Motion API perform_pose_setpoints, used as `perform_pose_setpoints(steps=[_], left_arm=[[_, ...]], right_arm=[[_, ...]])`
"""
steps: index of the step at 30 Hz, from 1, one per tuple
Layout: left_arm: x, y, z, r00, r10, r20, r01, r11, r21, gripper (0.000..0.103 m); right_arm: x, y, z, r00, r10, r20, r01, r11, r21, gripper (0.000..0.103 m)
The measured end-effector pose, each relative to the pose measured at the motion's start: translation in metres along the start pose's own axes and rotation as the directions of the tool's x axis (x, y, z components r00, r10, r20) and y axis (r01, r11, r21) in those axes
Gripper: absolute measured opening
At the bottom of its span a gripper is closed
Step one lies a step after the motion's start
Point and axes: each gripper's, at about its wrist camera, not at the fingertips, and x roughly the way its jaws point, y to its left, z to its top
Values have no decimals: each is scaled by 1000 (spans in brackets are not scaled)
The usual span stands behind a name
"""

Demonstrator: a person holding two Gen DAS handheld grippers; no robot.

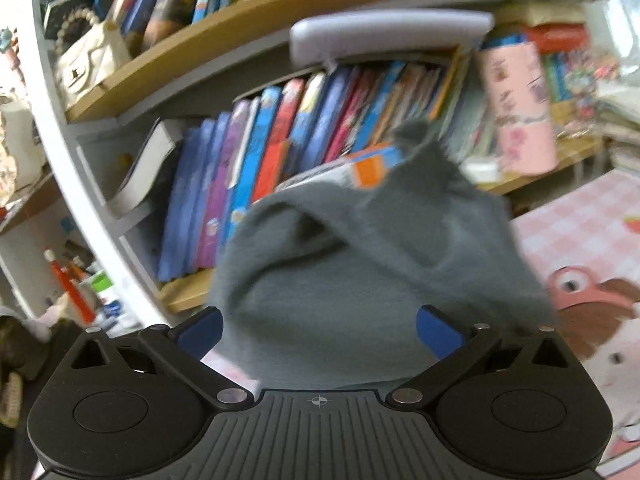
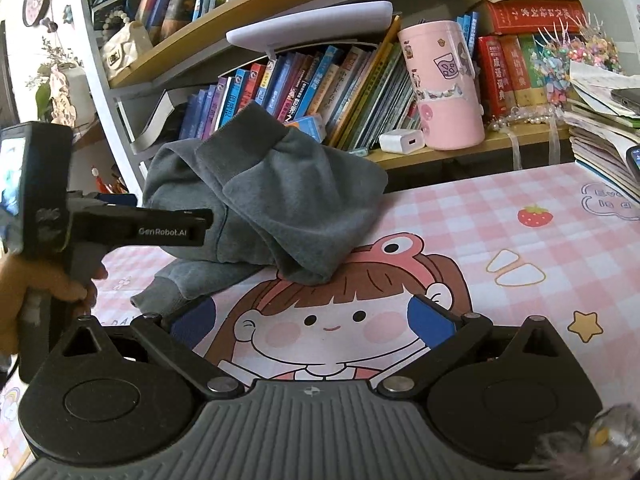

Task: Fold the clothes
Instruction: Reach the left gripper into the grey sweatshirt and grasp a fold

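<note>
A grey fleece garment [image 2: 276,196] lies bunched in a heap on the pink checked table mat [image 2: 500,232], with a ribbed cuff on top and another cuff hanging at the front left. In the left wrist view the garment [image 1: 340,280] fills the space between the wide-apart blue fingers, right in front of my left gripper [image 1: 320,332], which is open. The left gripper also shows in the right wrist view [image 2: 176,224], pushed into the heap's left side. My right gripper [image 2: 316,320] is open and empty above the mat, in front of the heap.
A bookshelf [image 2: 312,80] full of books stands behind the table. A pink printed cup [image 2: 448,88] and a white charger [image 2: 402,140] sit on its lower shelf. Stacked books and papers [image 2: 600,128] lie at the right.
</note>
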Motion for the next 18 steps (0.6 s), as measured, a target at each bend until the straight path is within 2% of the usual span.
perform_pose_setpoints(steps=[3,8,10,12,14,15,16,17,18], left_arm=[[5,20,2,1000,-12,-8,12,998,-63,103],[11,44,15,991,-97,93,111,981,-156,103],[22,45,19,989,-124,84,137,974,-180,103],[31,42,20,991,-122,57,130,974,-185,101],[40,35,20,995,-94,20,96,978,-186,79],[42,34,19,997,-81,6,80,977,-196,71],[44,34,19,995,-100,-6,96,970,-223,52],[43,37,19,994,-111,-12,104,964,-246,40],[43,40,20,993,-120,-17,111,957,-267,37]], right_arm=[[4,0,-1,1000,8,-30,-8,1000,12,103],[7,-1,-3,998,14,-60,-12,999,37,103],[6,0,-3,998,14,-57,-12,999,39,103],[5,0,-3,999,16,-52,-14,999,38,103],[4,0,-3,999,20,-45,-18,999,34,103],[4,1,-3,999,23,-44,-22,999,31,103],[3,1,-3,999,26,-42,-25,999,27,103],[3,1,-3,999,30,-41,-29,999,22,103],[3,2,-2,999,30,-38,-29,999,17,103]])
